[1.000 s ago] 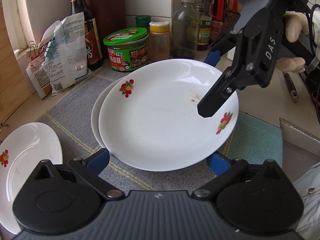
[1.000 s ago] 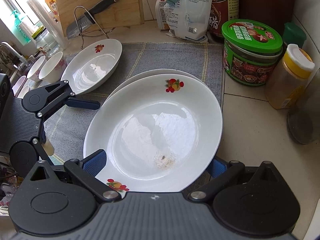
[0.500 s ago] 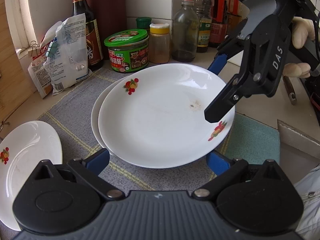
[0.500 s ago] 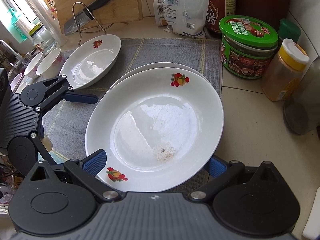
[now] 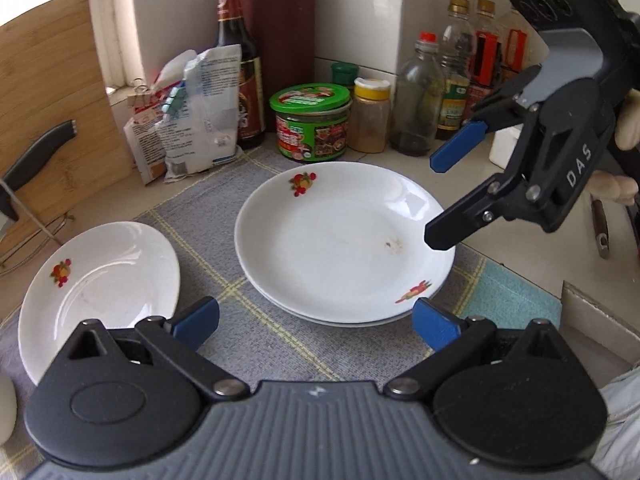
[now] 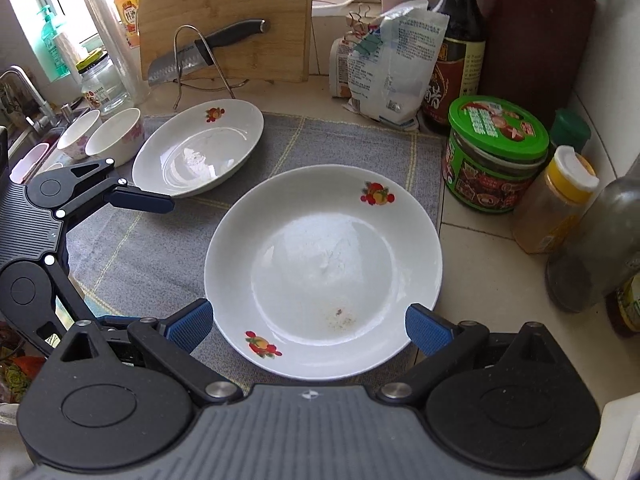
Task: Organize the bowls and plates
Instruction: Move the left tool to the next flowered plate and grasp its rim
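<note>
White ceramic plate with red fruit decals (image 5: 340, 240) sits on top of a second like plate, whose rim shows under its near edge; the stack lies on the grey woven mat with yellow lines (image 5: 256, 336), straight ahead of both jaw pairs. Left gripper (image 5: 316, 320): jaws spread wide, empty, blue pads apart from the stack's near rim. Right gripper (image 6: 308, 326): jaws also wide, empty, pads flanking the near rim of the top plate; contact cannot be told.

Single white shallow plate with one fruit decal (image 6: 200, 152) lies on the mat, beyond the right jaws to their left, just beside the left gripper's fingertip. Two small white bowls with pink pattern (image 6: 100, 138) stand further left, off the mat.

Obstructions beyond the stack: green-lidded jar (image 6: 496, 156), yellow-capped spice jar (image 6: 556, 200), dark sauce bottle (image 6: 456, 48), white printed bag (image 6: 392, 64). Wooden cutting board (image 6: 228, 12) leans at the back with a black-handled knife (image 6: 208, 48) on a wire rack.
</note>
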`<state>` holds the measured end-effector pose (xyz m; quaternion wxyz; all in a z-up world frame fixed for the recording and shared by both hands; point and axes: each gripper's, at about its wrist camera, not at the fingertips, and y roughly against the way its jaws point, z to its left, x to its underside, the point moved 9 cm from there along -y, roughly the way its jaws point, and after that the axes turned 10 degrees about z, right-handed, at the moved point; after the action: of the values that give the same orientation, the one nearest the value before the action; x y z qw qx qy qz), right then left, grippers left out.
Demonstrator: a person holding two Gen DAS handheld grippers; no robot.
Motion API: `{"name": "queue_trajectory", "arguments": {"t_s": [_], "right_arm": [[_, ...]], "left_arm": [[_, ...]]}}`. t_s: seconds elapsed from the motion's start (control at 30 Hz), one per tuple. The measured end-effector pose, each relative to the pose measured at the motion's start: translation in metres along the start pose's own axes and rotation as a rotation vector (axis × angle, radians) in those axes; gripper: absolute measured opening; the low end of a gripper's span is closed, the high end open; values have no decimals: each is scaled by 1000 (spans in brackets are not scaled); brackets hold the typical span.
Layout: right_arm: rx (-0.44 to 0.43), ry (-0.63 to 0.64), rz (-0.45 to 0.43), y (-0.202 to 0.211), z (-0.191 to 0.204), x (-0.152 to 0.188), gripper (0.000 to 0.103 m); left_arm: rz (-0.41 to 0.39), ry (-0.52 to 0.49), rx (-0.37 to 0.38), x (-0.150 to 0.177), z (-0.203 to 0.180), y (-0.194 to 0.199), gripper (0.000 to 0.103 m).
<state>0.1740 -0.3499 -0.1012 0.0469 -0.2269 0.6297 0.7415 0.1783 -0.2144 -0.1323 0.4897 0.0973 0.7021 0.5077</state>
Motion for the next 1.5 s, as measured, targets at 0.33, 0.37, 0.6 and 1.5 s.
{"name": "queue_trajectory", "arguments": {"t_s": [0.33, 0.37, 0.6, 1.5], "right_arm": [[-11, 133, -132, 2, 44, -32, 103], [-19, 135, -134, 0, 47, -35, 103], [-22, 108, -117, -22, 70, -51, 103], [-53, 162, 11, -101, 94, -126, 103]], "left_arm": [[-12, 292, -210, 35, 48, 41, 102], [-7, 320, -226, 41, 55, 43, 102], [17, 420, -305, 73, 104, 37, 102], [-13, 326, -235, 63, 147, -30, 103]]}}
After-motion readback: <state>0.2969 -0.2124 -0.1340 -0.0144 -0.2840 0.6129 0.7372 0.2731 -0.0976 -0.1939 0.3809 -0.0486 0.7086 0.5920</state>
